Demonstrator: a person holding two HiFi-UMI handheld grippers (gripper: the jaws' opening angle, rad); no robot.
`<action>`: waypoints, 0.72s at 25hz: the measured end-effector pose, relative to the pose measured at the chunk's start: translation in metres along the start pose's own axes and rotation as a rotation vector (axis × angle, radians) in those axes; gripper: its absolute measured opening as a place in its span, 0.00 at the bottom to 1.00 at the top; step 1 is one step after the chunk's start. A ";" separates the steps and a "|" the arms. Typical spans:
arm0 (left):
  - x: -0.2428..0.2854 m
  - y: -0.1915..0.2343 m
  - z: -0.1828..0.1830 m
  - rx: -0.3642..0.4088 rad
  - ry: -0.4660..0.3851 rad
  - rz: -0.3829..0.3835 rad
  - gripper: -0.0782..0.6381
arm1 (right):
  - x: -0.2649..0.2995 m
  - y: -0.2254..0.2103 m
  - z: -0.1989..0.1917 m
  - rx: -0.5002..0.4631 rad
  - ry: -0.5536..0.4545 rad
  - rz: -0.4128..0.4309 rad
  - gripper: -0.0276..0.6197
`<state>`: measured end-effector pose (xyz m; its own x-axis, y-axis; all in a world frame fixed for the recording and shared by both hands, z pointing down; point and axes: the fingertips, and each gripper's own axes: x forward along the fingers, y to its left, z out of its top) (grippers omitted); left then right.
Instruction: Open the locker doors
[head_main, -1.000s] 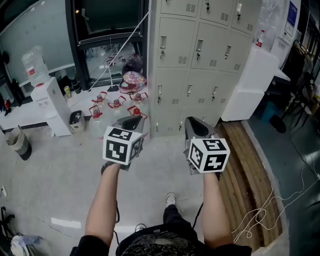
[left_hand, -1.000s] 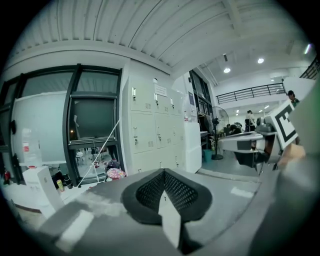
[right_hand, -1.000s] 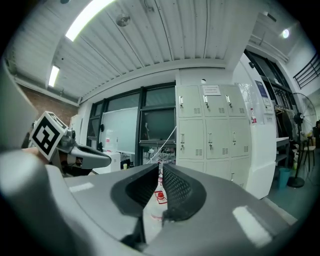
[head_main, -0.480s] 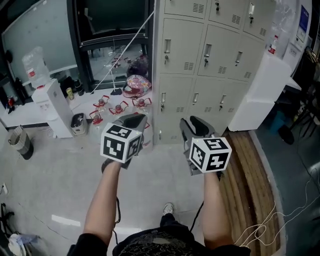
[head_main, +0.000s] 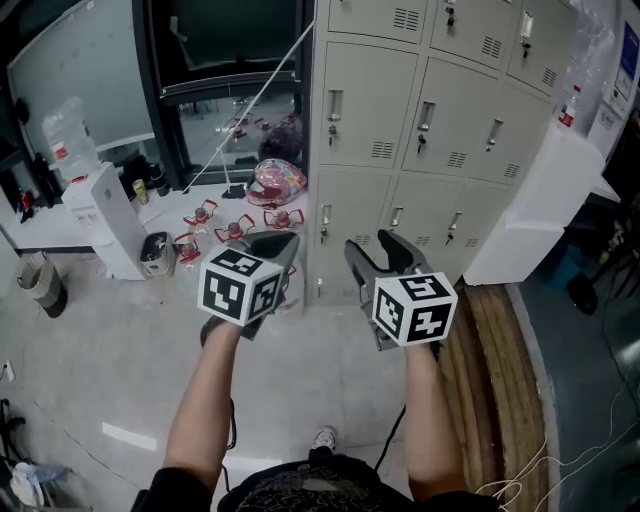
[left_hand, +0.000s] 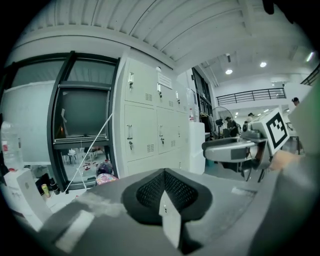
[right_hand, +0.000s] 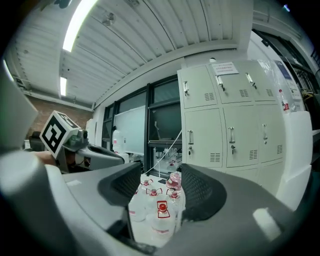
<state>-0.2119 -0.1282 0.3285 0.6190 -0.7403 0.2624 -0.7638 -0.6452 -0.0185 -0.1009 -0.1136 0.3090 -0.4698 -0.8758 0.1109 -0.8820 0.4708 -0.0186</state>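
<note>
The bank of pale grey lockers (head_main: 420, 110) stands ahead, every door closed, each with a small upright handle and a vent. It also shows in the left gripper view as lockers (left_hand: 142, 120) and in the right gripper view as lockers (right_hand: 230, 125). My left gripper (head_main: 272, 243) is shut and empty, held in the air short of the lockers. Beside it my right gripper (head_main: 373, 250) stands open; its jaws have just been opening, with nothing between them. Through that gap only floor bottles show past the right gripper (right_hand: 160, 187). The left gripper (left_hand: 165, 192) has its pads together.
Several water jugs with red caps (head_main: 235, 228) and a pink helmet-like thing (head_main: 280, 180) lie on the floor left of the lockers. A white water dispenser (head_main: 100, 215) stands further left. A white cabinet (head_main: 530, 215) and a wooden platform (head_main: 490, 380) are at the right.
Both grippers and the person have moved toward the lockers, which now fill more of the head view. The right gripper's jaws have gone from shut to apart.
</note>
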 end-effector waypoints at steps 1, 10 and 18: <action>0.007 0.003 0.002 -0.006 0.001 0.005 0.11 | 0.007 -0.005 0.002 -0.004 0.001 0.009 0.44; 0.062 0.026 0.015 -0.009 0.019 0.065 0.11 | 0.051 -0.059 0.016 -0.015 -0.029 0.029 0.56; 0.084 0.038 0.019 -0.010 0.035 0.135 0.11 | 0.069 -0.085 0.015 -0.005 -0.014 0.063 0.61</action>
<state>-0.1854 -0.2186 0.3318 0.5042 -0.8130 0.2913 -0.8415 -0.5383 -0.0459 -0.0588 -0.2157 0.3037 -0.5250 -0.8457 0.0955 -0.8505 0.5256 -0.0206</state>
